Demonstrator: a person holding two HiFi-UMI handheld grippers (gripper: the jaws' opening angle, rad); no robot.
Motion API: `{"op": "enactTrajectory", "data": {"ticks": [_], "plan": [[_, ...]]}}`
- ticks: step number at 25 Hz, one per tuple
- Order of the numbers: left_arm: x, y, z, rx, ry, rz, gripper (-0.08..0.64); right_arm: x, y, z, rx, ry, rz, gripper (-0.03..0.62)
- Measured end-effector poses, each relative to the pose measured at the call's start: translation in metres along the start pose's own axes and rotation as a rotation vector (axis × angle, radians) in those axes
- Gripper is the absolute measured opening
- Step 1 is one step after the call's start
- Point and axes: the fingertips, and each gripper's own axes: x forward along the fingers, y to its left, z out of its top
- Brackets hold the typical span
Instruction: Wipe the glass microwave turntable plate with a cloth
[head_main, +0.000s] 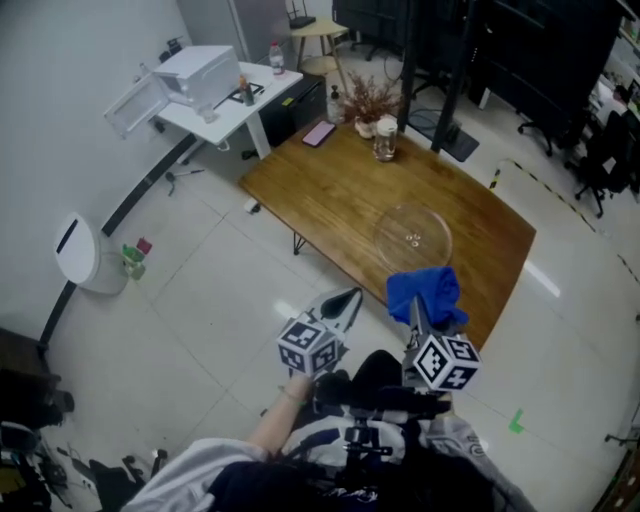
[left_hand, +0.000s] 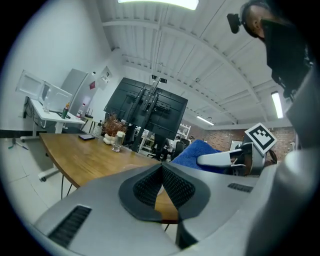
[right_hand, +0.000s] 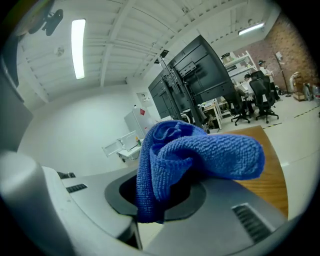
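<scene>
A clear glass turntable plate (head_main: 412, 237) lies flat on the wooden table (head_main: 330, 200), towards its near right part. My right gripper (head_main: 420, 305) hovers over the table's near edge, just short of the plate, shut on a bunched blue cloth (head_main: 425, 292) (right_hand: 195, 155) that bulges out of the jaws. My left gripper (head_main: 343, 305) (left_hand: 161, 175) is held over the floor beside the table's near edge, left of the right one, jaws shut with nothing between them. The blue cloth (left_hand: 195, 150) and the right gripper also show in the left gripper view.
At the table's far end stand a glass jar (head_main: 385, 145), a dried-flower vase (head_main: 365, 105) and a phone (head_main: 319, 133). A white microwave (head_main: 198, 72) with its door open sits on a white side desk (head_main: 235, 110). A white bin (head_main: 82, 255) stands by the wall.
</scene>
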Motion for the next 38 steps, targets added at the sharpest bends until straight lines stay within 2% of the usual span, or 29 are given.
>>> {"op": "enactTrajectory", "data": {"ticks": [4, 9, 19, 24, 29, 33, 38], "plan": [[0.018, 0.012, 0.004, -0.019, 0.013, -0.02, 0.0, 0.016, -0.008, 0.016, 0.0, -0.016, -0.031, 0.078], [0.045, 0.042, 0.012, -0.047, 0.013, -0.008, 0.0, 0.045, -0.028, 0.021, 0.005, 0.017, -0.069, 0.078], [0.127, 0.081, 0.029, -0.04, 0.055, 0.006, 0.0, 0.115, -0.084, 0.065, 0.052, -0.007, -0.086, 0.078], [0.164, 0.095, 0.022, -0.008, 0.141, 0.011, 0.0, 0.137, -0.11, 0.078, 0.108, -0.015, -0.091, 0.078], [0.184, 0.105, 0.009, 0.004, 0.21, 0.026, 0.0, 0.156, -0.137, 0.073, 0.152, -0.001, -0.1, 0.078], [0.185, 0.111, -0.01, -0.002, 0.256, 0.04, 0.0, 0.181, -0.151, 0.06, 0.134, 0.045, -0.104, 0.078], [0.178, 0.111, -0.029, -0.019, 0.332, 0.028, 0.0, 0.225, -0.165, 0.048, 0.061, 0.113, -0.142, 0.078]]}}
